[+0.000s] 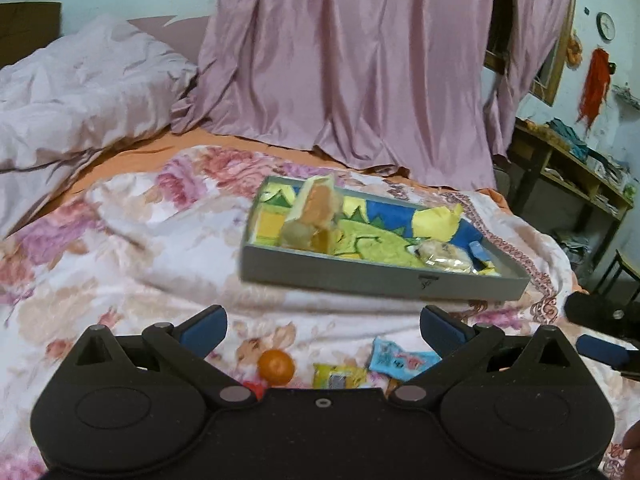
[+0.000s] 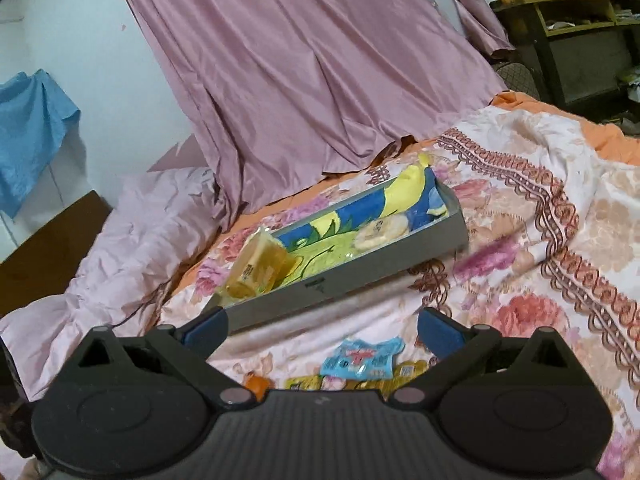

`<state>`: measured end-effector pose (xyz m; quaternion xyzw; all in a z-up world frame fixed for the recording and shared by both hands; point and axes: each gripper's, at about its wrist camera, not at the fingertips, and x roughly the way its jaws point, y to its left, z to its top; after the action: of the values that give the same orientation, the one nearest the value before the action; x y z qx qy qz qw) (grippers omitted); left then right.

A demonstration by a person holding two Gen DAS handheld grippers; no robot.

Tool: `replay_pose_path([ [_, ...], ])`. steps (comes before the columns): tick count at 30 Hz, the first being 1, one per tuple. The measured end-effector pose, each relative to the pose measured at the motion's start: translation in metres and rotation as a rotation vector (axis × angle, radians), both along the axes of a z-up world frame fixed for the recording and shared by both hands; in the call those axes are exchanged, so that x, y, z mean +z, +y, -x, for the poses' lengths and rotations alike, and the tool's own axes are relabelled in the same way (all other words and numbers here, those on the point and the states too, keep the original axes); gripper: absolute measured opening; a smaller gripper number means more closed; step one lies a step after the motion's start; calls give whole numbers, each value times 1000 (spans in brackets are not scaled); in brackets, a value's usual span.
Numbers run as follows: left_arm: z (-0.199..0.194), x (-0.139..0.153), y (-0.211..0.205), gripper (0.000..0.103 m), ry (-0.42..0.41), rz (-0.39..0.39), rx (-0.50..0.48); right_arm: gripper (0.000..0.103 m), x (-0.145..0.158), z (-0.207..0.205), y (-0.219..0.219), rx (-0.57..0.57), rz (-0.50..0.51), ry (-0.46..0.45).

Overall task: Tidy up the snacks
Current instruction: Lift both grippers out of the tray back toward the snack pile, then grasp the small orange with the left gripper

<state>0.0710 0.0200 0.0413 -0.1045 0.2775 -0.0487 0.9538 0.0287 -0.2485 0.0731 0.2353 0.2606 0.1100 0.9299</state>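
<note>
Between spread right fingers (image 2: 440, 330): blue snack packet (image 2: 362, 358), untouched; left fingers (image 1: 204, 326) spread too.

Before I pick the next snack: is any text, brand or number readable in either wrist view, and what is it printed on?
Nothing reads clearly.
Blue packet: red and white print, too blurred to read.
Yellow packet: a barcode-like patch, unreadable.
Grey tray: small dark mark on its front wall, illegible.
Clear-wrapped pastry in the tray: small dark label, too blurred.
Round cake in the tray: dark mark on its wrapper, illegible.
Wall clock: numerals too small.
</note>
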Motion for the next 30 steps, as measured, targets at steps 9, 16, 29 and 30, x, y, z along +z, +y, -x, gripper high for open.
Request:
replay_pose_path([
  [9,47,-37,15,102,38,-14,3,103,-33,18,-2,199,-281,70],
  [16,54,-55,1,102,26,-130,-74,103,-35,21,17,283,-102,67],
  [29,24,-88,-17,102,77,-168,-139,103,-58,-1,-35,29,-267,209],
  [30,19,-86,-15,102,72,-140,-135,103,-60,-2,-35,28,-273,219],
])
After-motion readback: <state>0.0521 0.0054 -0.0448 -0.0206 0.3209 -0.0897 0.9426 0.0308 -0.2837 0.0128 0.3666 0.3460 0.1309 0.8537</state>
